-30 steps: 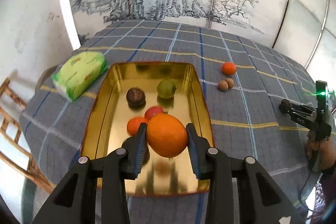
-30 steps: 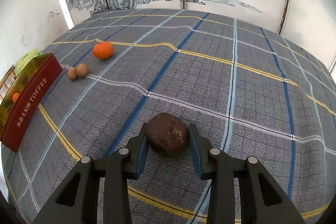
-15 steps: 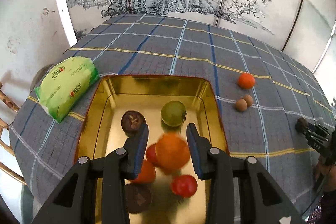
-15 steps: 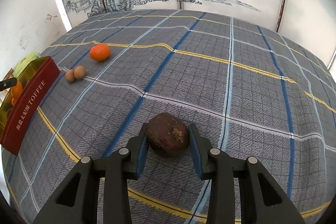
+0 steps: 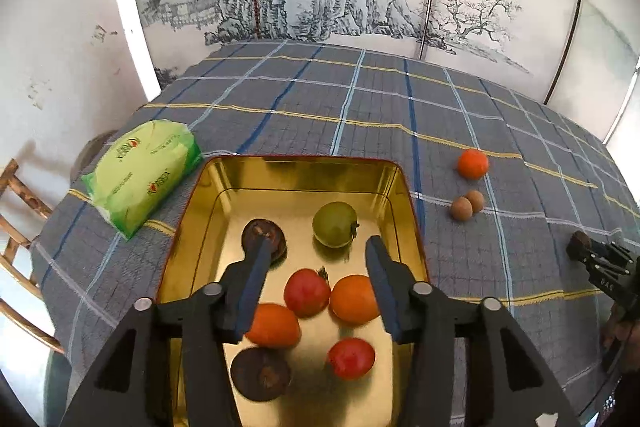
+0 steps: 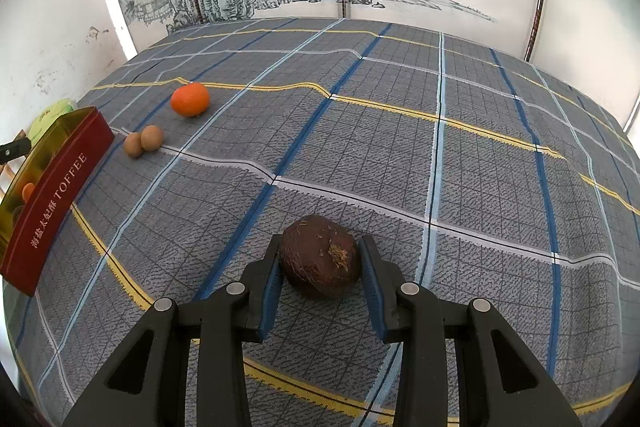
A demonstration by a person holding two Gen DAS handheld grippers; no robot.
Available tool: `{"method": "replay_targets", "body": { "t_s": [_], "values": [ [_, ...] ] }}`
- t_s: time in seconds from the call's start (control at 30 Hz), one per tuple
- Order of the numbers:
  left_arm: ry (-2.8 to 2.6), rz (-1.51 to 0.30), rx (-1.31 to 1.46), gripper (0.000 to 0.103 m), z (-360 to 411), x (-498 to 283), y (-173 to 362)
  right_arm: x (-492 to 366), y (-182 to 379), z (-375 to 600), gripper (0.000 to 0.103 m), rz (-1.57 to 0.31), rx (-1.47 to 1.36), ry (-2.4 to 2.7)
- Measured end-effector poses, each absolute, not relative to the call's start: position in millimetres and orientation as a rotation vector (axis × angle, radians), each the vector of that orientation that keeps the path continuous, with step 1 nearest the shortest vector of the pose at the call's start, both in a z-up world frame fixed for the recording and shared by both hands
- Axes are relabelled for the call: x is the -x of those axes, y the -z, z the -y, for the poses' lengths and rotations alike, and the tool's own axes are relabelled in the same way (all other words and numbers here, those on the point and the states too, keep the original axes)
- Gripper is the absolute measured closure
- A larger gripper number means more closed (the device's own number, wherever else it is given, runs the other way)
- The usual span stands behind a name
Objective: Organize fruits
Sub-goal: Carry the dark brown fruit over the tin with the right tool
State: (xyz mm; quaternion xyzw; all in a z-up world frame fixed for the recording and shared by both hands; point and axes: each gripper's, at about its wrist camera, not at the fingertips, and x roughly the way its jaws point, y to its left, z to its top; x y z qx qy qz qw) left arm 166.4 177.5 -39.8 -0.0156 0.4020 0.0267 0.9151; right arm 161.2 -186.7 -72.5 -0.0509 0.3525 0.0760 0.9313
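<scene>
My left gripper point(image 5: 316, 285) is opening above the gold tin point(image 5: 404, 187), with nothing pinched between its blue pads point(image 5: 248, 287); the large orange point(image 5: 354, 299) lies loose on the tin floor just below my right-hand pad, touching a red fruit point(image 5: 307, 292). Around them sit another orange fruit point(image 5: 274, 325), a second red one point(image 5: 351, 357), two dark brown fruits point(image 5: 261, 373) and a green one point(image 5: 334, 224) nearer the far wall. My right gripper point(image 6: 320, 265) is clamped on a dark brown fruit point(image 6: 319, 255), low over the checked tablecloth point(image 6: 400, 147), well apart from the tin's red side point(image 6: 56, 203). Still out on the cloth are a small orange point(image 6: 190, 99) and two little brown fruits point(image 6: 143, 141) touching each other. The risks I see: the smooth metal floor lets round fruit roll, so pulling my left jaws away carelessly could knock the orange into its neighbours; and the brown fruit's curved skin could slip from my pads while I carry it across, since my grip sits only on its flanks.
</scene>
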Motion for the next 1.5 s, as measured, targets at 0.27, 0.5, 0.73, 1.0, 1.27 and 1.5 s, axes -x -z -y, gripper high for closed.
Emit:
{"method": "replay_targets", "body": {
  "t_s": [0.27,0.5,0.73,1.0,1.27,1.5],
  "values": [
    [-0.13,-0.796,0.051,0.032,-176,-133,29,-161,72,187,0.065,-0.722,0.104,-0.166],
    [-0.164,-0.767,0.064,0.025,-178,-100,19,-147,68,179,0.066,-0.73,0.098,-0.195],
    [-0.149,-0.769,0.153,0.021,-191,-67,21,-115,41,133,0.066,-0.69,0.078,-0.335],
    [-0.231,-0.79,0.177,0.015,-212,-15,28,-74,14,31,0.066,-0.659,0.13,-0.617],
    [-0.344,-0.822,0.079,0.001,-213,15,29,-74,25,-49,0.066,-0.712,0.156,-0.781],
    [-0.33,-0.834,0.132,0.001,-221,20,26,-85,47,-87,0.066,-0.771,0.209,-0.804]
  ]
}}
